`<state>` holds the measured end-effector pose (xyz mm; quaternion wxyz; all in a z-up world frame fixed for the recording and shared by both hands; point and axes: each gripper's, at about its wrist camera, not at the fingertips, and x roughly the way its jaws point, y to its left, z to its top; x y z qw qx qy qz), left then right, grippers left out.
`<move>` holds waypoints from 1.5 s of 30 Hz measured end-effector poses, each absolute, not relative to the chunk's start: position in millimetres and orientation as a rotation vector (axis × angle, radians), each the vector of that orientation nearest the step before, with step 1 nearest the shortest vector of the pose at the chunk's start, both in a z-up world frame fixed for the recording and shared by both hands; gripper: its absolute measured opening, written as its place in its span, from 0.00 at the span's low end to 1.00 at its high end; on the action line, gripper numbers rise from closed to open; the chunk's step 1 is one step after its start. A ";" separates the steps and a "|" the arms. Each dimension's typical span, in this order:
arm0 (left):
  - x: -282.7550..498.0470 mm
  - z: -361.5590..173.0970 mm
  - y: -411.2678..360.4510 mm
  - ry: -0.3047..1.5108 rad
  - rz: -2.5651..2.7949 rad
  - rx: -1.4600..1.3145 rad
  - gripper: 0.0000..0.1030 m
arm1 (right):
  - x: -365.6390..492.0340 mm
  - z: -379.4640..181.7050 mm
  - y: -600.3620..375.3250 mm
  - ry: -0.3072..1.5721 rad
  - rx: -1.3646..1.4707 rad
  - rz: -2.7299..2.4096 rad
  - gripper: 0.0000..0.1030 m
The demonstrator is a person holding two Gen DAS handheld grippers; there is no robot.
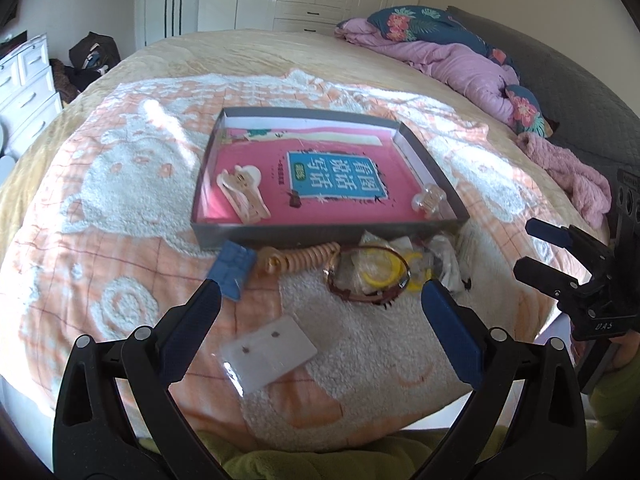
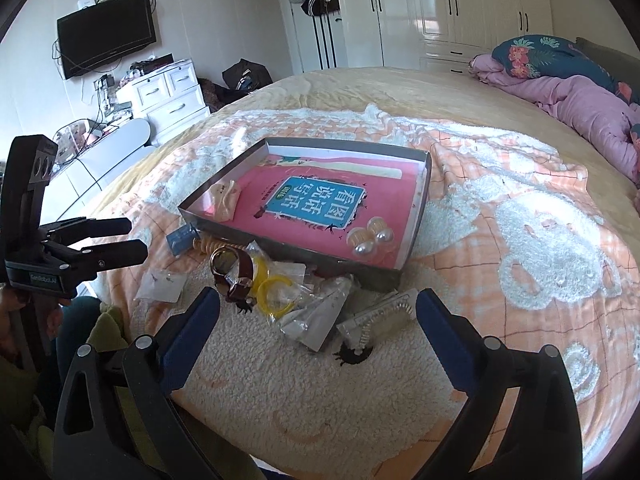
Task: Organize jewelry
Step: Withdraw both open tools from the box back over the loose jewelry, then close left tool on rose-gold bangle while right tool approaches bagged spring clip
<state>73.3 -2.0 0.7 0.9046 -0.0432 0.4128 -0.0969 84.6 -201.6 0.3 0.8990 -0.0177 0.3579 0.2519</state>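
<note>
A shallow grey box (image 1: 320,237) (image 2: 280,251) lined with a pink book lies on the bed. It holds a beige hair clip (image 1: 242,196) (image 2: 224,198) and pearl pieces (image 2: 370,236). Against its near wall lies a pile: a brown-strap watch (image 2: 234,276) (image 1: 368,298), yellow rings (image 2: 274,290), a beige coil tie (image 1: 304,260), a blue card (image 1: 234,270), clear bags (image 2: 316,320) and an earring card (image 1: 268,354) (image 2: 160,286). My left gripper (image 1: 320,292) (image 2: 134,238) is open above the earring card. My right gripper (image 2: 318,298) (image 1: 530,248) is open over the bags, holding nothing.
A peach and white blanket (image 2: 520,240) covers the bed. A pink quilt (image 1: 472,68) and floral pillows lie at the back right. A white dresser (image 2: 168,96) and a wall television stand to the left, wardrobes behind. The bed's near edge runs just below both grippers.
</note>
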 end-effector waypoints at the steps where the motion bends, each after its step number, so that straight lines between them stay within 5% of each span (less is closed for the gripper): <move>1: 72.7 -1.5 -3.9 0.859 -0.205 -0.088 0.91 | 83.7 -0.8 -201.3 0.745 -0.039 0.523 0.95; 23: 92.8 -50.4 -48.3 0.988 -0.327 -0.148 0.90 | 94.8 -44.5 -233.8 0.838 -0.030 0.404 0.95; 25: 95.9 -52.6 -49.4 0.995 -0.340 -0.163 0.65 | 98.5 -48.3 -237.3 0.845 -0.029 0.387 0.95; 30: 101.3 -55.6 -53.6 1.008 -0.361 -0.173 0.28 | 104.7 -54.6 -244.7 0.854 -0.017 0.367 0.95; 45: 124.6 -53.2 -71.6 0.990 -0.359 -0.103 0.21 | 126.5 -61.8 -244.4 0.857 -0.013 0.370 0.95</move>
